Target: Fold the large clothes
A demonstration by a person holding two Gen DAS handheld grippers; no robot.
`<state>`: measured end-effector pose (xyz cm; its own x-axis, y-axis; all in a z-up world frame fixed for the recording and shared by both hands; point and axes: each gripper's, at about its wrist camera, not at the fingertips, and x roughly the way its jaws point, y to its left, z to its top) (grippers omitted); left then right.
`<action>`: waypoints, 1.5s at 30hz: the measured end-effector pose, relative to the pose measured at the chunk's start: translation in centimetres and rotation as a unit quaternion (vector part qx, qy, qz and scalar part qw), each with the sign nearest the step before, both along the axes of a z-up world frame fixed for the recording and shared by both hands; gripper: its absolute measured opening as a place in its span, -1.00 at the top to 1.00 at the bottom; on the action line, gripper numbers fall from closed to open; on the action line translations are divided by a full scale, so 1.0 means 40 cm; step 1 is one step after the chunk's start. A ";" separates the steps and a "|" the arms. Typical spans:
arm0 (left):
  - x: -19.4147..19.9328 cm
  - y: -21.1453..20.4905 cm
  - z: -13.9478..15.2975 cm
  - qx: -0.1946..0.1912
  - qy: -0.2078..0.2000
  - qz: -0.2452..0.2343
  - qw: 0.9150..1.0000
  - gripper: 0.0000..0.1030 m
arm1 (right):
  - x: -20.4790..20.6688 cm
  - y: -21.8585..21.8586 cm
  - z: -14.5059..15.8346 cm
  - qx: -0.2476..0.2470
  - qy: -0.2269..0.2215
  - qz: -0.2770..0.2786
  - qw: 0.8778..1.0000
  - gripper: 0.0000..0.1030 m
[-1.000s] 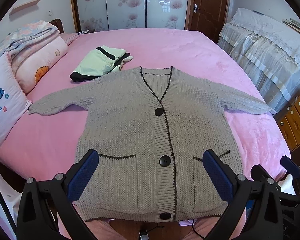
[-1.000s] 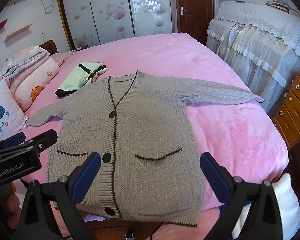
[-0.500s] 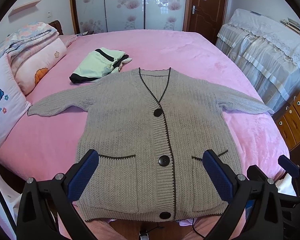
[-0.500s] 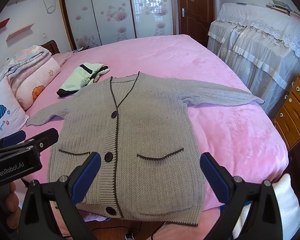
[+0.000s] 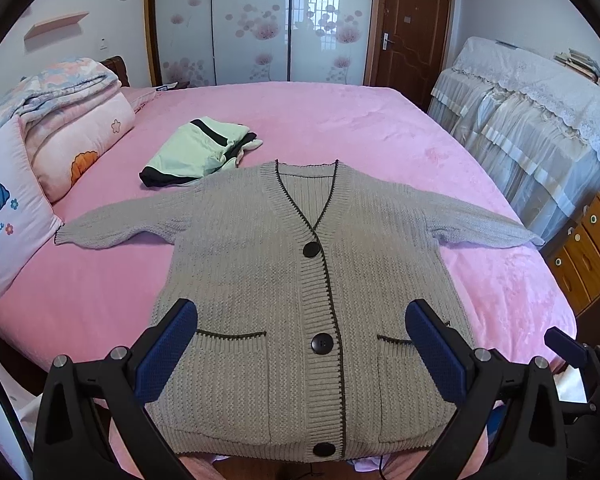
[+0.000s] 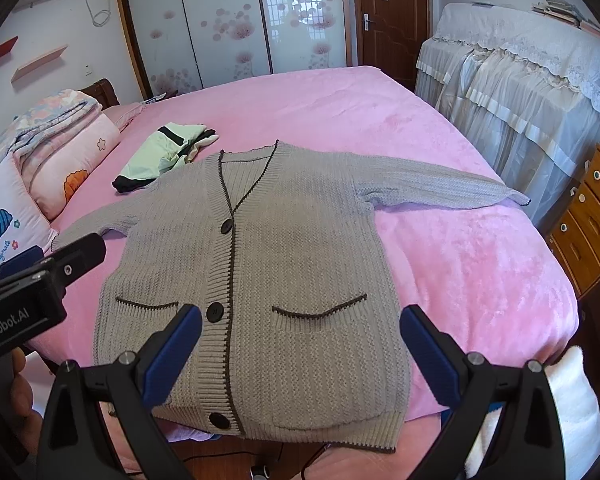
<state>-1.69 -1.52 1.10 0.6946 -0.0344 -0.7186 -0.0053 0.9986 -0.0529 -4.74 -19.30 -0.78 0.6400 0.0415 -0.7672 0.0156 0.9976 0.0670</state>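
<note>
Grey cardigan [image 5: 260, 292] spread flat on the pink bed [image 5: 340, 128].
Left gripper [image 5: 302, 344] and right gripper [image 6: 300, 344] were held above its hem, fingers spread, nothing grasped.

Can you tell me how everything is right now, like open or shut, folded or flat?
Gray cardigan: spread flat, buttoned, sleeves out.
Green garment: folded, beside the cardigan's collar.
Quilt: folded, stacked by the pillow.
Door: shut.
Drawers: shut.
Left hand-held gripper: open, empty.
Right hand-held gripper: open, empty.
</note>
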 end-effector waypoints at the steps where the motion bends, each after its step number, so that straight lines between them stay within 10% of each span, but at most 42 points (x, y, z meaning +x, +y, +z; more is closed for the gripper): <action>1: 0.003 0.004 -0.002 -0.004 0.002 0.000 1.000 -1.00 | 0.001 0.001 -0.002 0.000 0.001 0.001 1.000 -0.94; 29: 0.156 -0.005 0.029 -0.017 0.015 0.010 1.000 -1.00 | 0.106 -0.062 0.077 -0.034 -0.058 0.006 0.998 -0.94; 45: 0.343 -0.142 0.046 0.047 -0.005 -0.018 0.999 -1.00 | 0.266 -0.229 0.154 -0.064 -0.106 -0.038 0.992 -0.94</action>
<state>12.03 -7.19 2.93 0.7006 0.0080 -0.7135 0.0306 0.9987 0.0412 5.88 -28.48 5.39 0.7853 -0.1014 -0.6107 0.0899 0.9947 -0.0496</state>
